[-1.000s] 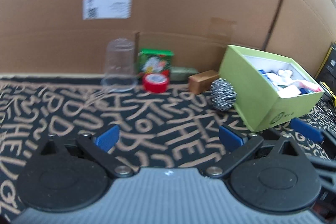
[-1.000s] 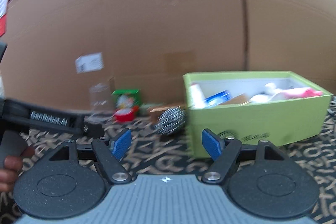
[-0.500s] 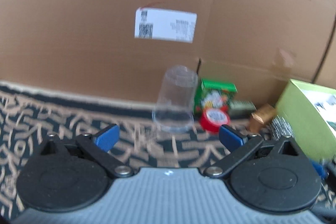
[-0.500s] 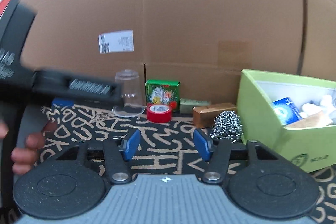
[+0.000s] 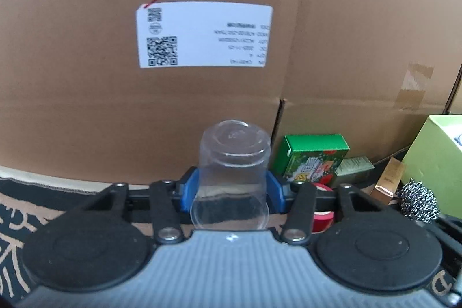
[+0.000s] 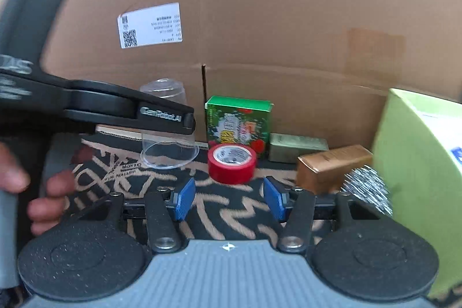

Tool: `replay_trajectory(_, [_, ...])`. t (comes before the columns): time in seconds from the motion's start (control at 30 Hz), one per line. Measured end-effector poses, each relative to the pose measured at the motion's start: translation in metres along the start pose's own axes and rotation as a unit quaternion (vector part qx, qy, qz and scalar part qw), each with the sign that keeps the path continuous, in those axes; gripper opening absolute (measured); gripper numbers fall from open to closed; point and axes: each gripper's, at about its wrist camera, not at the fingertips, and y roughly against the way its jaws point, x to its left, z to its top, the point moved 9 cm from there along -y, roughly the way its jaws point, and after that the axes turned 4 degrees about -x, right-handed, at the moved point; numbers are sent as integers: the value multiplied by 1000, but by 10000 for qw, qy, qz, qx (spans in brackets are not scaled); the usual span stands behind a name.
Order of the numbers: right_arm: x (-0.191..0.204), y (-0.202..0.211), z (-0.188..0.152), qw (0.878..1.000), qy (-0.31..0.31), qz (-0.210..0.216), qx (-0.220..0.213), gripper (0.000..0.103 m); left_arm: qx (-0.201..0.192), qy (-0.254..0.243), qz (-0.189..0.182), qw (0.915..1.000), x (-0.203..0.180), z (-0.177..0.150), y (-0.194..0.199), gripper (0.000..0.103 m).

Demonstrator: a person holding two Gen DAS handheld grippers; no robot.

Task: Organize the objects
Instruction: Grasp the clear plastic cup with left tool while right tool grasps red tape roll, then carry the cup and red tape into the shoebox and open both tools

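Note:
A clear plastic cup (image 5: 232, 175) stands upside down on the patterned mat by the cardboard wall. My left gripper (image 5: 232, 189) has its blue pads on both sides of the cup and is shut on it. In the right wrist view the cup (image 6: 169, 150) shows behind the left gripper's black arm (image 6: 127, 113). My right gripper (image 6: 228, 197) is open and empty above the mat, in front of the red tape roll (image 6: 232, 163). A green box (image 6: 238, 120), an olive tin (image 6: 297, 146), a brown box (image 6: 332, 165) and a steel scourer (image 6: 366, 189) lie in a row.
A lime green storage box (image 6: 415, 163) with items inside stands at the right. A cardboard wall (image 5: 202, 91) with a white label closes the back. A hand (image 6: 43, 192) holds the left gripper's handle at the left.
My left gripper has moved forward to the cup and closed its pads around it. My right gripper has moved closer to the tape roll and the row of items.

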Motion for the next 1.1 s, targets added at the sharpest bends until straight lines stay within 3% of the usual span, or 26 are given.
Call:
replay_trajectory(0.1, [-1, -16, 6, 10000, -18, 17, 70, 57, 1, -22, -71, 10000, 5, 1, -1, 56])
replay_trajectory(0.17, [-1, -26, 6, 9998, -17, 18, 181, 57, -7, -114, 137, 9998, 10, -1, -3, 64])
replay_trajectory(0.3, [-6, -41, 7, 9992, -153, 53, 367, 57, 163, 34, 158, 9997, 17, -7, -11, 62])
replay_trajectory(0.33, [-7, -45, 7, 9989, -199, 74, 418, 57, 214, 36, 148, 9997, 17, -9, -14, 54])
replay_trajectory(0.43, [-8, -45, 7, 9988, -277, 107, 380, 51, 220, -30, 136, 9997, 16, -12, -15, 54])
replay_trajectory(0.87, [0, 7, -12, 9989, -327, 118, 314, 51, 211, -87, -246, 9994, -6, -1, 14, 52])
replay_trajectory(1.0, [3, 28, -11, 9995, -271, 109, 130, 51, 151, 33, -489, 9987, -17, 7, 32, 52])
replay_trajectory(1.1, [-4, 51, -8, 9998, -173, -18, -121, 51, 20, -126, -447, 9989, -20, 11, 50, 52])
